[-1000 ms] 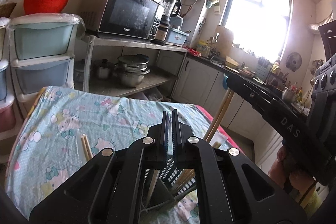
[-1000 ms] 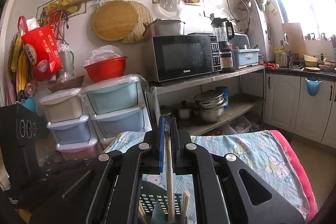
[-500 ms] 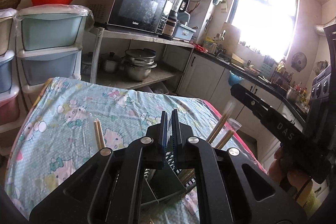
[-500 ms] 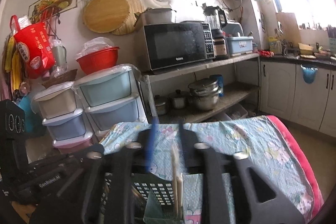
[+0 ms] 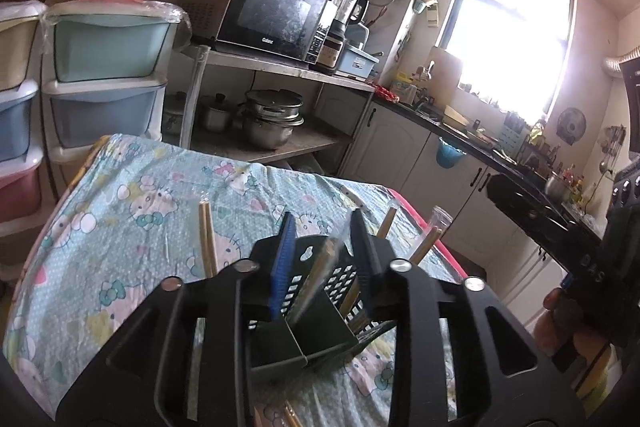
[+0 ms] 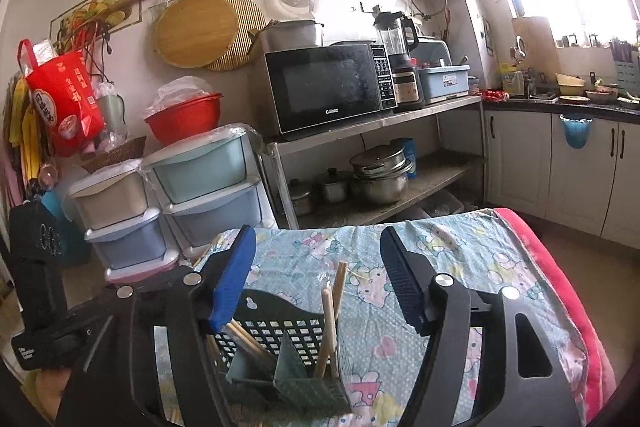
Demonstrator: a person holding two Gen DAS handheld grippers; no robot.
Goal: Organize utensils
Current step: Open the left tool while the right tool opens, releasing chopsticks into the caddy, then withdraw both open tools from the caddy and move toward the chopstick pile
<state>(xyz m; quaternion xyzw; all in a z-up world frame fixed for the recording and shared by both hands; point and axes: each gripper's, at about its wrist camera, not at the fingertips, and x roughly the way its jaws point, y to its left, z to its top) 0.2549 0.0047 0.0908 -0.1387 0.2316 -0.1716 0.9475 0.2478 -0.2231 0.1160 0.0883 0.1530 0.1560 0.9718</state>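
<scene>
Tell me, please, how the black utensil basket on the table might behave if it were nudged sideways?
The black utensil basket looks like thin perforated plastic, so probably light and apt to slide on the cloth. The chopsticks lean high above its rim, so it may tip.

Blk caddy [image 6: 280, 327], tan chopsticks [image 6: 330, 327], blue cartoon-cat cloth [image 6: 460, 267]

Black gripper frames [image 6: 316, 283] — silver screws, blue-padded fingers [image 6: 234, 279]

A table in a cartoon-cat cloth [image 5: 132, 211] carries a black utensil basket [image 6: 280, 331] and loose chopsticks [image 5: 208, 243].
</scene>
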